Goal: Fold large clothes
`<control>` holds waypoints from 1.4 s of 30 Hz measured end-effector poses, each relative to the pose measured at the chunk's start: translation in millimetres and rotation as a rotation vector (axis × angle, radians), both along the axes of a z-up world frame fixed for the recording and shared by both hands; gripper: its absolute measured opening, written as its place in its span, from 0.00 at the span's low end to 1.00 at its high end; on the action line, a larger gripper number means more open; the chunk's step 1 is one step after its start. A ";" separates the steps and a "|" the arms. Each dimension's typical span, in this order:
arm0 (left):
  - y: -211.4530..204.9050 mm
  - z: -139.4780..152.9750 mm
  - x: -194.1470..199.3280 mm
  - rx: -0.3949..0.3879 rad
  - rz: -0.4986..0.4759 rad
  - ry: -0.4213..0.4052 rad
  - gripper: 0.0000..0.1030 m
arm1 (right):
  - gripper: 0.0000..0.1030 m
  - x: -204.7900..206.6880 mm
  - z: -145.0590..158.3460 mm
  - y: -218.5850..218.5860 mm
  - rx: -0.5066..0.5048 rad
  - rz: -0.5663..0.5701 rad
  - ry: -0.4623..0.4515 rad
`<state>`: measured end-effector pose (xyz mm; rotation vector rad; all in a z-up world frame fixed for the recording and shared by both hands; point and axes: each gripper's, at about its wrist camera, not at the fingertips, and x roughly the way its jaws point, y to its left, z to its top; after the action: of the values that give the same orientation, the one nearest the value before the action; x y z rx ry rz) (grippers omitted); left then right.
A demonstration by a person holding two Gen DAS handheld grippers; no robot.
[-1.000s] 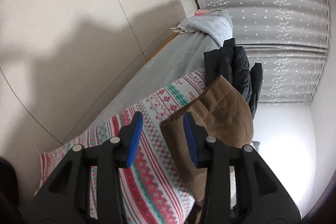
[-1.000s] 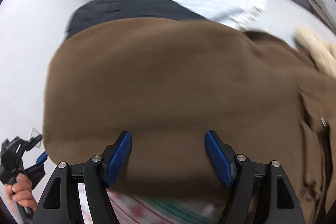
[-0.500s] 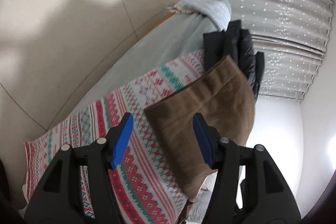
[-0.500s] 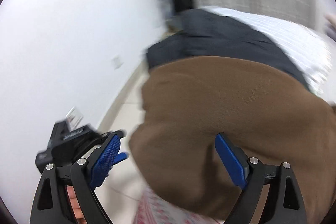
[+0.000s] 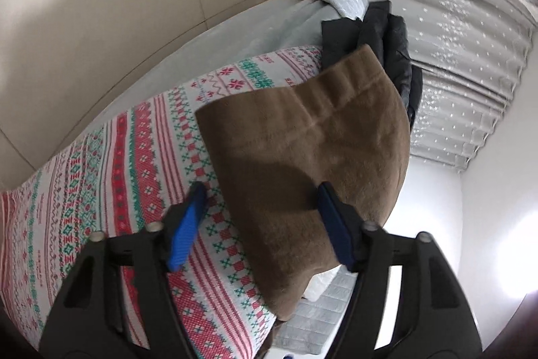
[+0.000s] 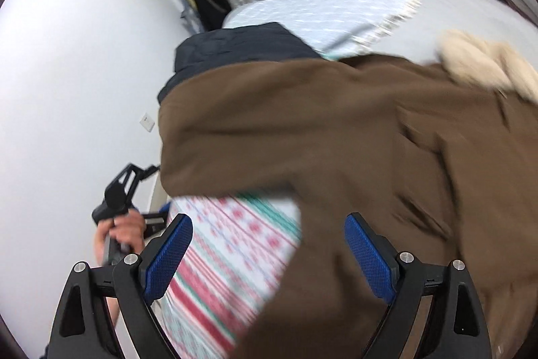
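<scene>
Soft brown coat folded flat on knit-patterned blanket. Left gripper half-spread, just narrowed, gripping nothing. Right gripper wide, empty.

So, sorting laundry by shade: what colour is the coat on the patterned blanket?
Brown coat, with a cream fur trim; clearest in the left wrist view.
</scene>
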<state>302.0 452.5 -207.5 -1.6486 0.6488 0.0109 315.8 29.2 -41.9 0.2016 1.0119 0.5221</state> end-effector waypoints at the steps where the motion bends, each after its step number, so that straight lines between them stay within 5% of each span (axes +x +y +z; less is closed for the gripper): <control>1: 0.2 3.4 0.9 0.014 0.002 -0.007 0.40 | 0.90 -5.4 -3.0 -15.3 0.000 -0.017 0.014; 4: -1.0 13.7 -0.6 0.063 0.008 -0.006 0.11 | 0.90 -20.8 -10.1 -56.8 -0.007 -0.060 0.052; 11: 9.0 57.4 -18.3 0.152 0.094 -0.080 0.06 | 0.90 -53.9 -33.1 -129.2 0.020 -0.130 0.125; 17: -9.5 146.2 -30.8 0.347 0.093 -0.215 0.05 | 0.90 -68.2 -41.8 -161.1 0.133 -0.173 0.143; 23: -90.0 262.3 -37.9 0.647 -0.004 -0.439 0.05 | 0.90 -75.1 -5.4 -204.5 0.201 -0.247 0.090; 29: -225.0 326.7 -31.9 0.780 -0.208 -0.610 0.06 | 0.90 -81.3 5.9 -258.1 0.344 -0.356 0.090; 34: -349.2 332.5 -4.5 0.895 -0.423 -0.629 0.07 | 0.91 -78.0 -2.6 -291.9 0.375 -0.447 0.111; 36: -403.8 315.1 3.9 0.917 -0.561 -0.592 0.13 | 0.90 -77.5 -12.9 -312.5 0.425 -0.512 0.155; 39: -470.1 270.9 4.3 0.878 -0.813 -0.542 0.37 | 0.90 -78.1 -19.4 -333.0 0.477 -0.554 0.191; 42: -497.5 231.0 -1.0 0.853 -0.959 -0.488 0.40 | 0.91 -78.6 -11.0 -345.8 0.390 -0.586 0.157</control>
<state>300.9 -45.1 23.6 -0.3886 0.8331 -0.6918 237.2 -316.6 -52.9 0.8687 0.9383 0.1605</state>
